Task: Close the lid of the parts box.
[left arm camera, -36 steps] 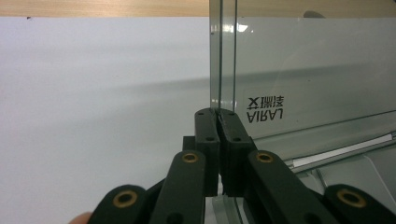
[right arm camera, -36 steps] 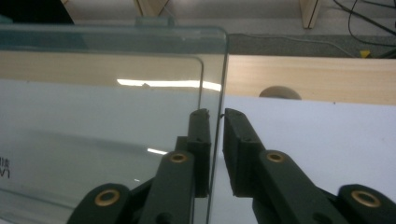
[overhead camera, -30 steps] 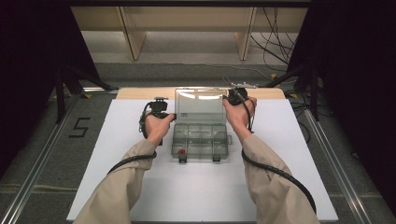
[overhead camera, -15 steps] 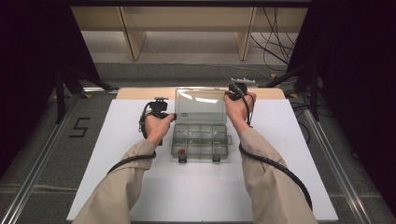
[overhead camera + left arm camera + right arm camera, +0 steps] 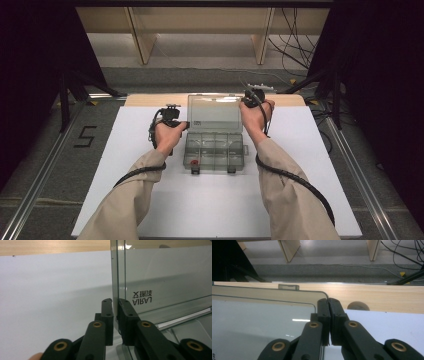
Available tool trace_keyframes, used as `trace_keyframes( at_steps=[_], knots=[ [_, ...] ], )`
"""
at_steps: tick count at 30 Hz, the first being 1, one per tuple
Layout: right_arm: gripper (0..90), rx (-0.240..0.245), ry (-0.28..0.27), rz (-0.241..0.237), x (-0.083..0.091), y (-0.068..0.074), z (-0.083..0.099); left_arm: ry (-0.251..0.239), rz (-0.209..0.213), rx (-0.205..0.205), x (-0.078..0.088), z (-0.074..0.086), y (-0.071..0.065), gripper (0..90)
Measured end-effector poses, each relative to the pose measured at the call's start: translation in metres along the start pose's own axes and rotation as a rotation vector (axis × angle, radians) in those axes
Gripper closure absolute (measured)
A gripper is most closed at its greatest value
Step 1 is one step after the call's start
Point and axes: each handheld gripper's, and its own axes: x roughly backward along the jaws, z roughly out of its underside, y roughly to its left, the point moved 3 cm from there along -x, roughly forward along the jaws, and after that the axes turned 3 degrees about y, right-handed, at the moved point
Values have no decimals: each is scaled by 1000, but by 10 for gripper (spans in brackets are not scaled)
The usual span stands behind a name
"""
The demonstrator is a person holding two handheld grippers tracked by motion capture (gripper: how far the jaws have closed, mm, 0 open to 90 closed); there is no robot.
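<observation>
Clear compartment box (image 5: 214, 150) at table (image 5: 125, 200) centre, lid (image 5: 215, 114) upright at its 12 o'clock edge, more vertical than 1 second ago. Left gripper (image 5: 114, 305) at the lid's 9 o'clock edge, clamped on that edge, jaws just eased slightly wider. Right gripper (image 5: 328, 305) at the lid's 2 o'clock corner, pinched together on the rim after closing. Red piece (image 5: 194, 163) in the 7 o'clock compartment. Both hands unmoved.

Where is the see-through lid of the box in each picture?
High view: the lid stands open, center, between both hands.
Left gripper view: right half, its edge between the black jaws.
Right gripper view: lower left, its corner at the jaws.
Shared landmark: the wooden strip behind it.
</observation>
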Motion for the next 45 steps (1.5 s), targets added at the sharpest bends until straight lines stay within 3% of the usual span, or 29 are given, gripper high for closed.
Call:
trace_keyframes(
  at_steps=[3, 7, 8, 9, 11, 13, 15, 22, 25, 26, 35, 45],
  knots=[
    [887, -3, -9, -3, 1, 1, 1, -18, 2, 1, 2, -1, 2, 739],
    [887, 10, -26, 0, 2, 1, 1, -44, -41, -57, 8, -6, 5, 643],
    [887, -1, -15, 2, 3, 2, 1, -79, -34, -30, 8, -8, 3, 638],
    [887, 1, -22, 1, 4, 2, 1, -96, -40, -22, 9, -11, 3, 634],
    [887, 5, -27, 4, 5, 2, 2, -94, -44, -56, 15, -15, 5, 637],
    [887, 9, -36, 1, 6, 3, 2, -113, -50, -58, 18, -20, 4, 646],
    [887, 10, -44, -3, 7, 3, 2, -161, -45, -32, 18, -26, 0, 657],
    [887, 16, -59, -11, 13, 4, 4, -197, -49, -48, 27, -43, -4, 698],
    [887, 21, -71, -13, 15, 4, 5, -221, -54, -31, 29, -50, -5, 711],
    [887, 16, -71, -17, 16, 4, 5, -208, -59, -45, 31, -51, -3, 714],
    [887, 25, -86, -27, 22, 5, 7, -235, -44, -24, 31, -61, -9, 739],
    [887, 33, -106, -33, 26, 5, 8, -219, -45, -23, 30, -64, -12, 790]
  ],
)
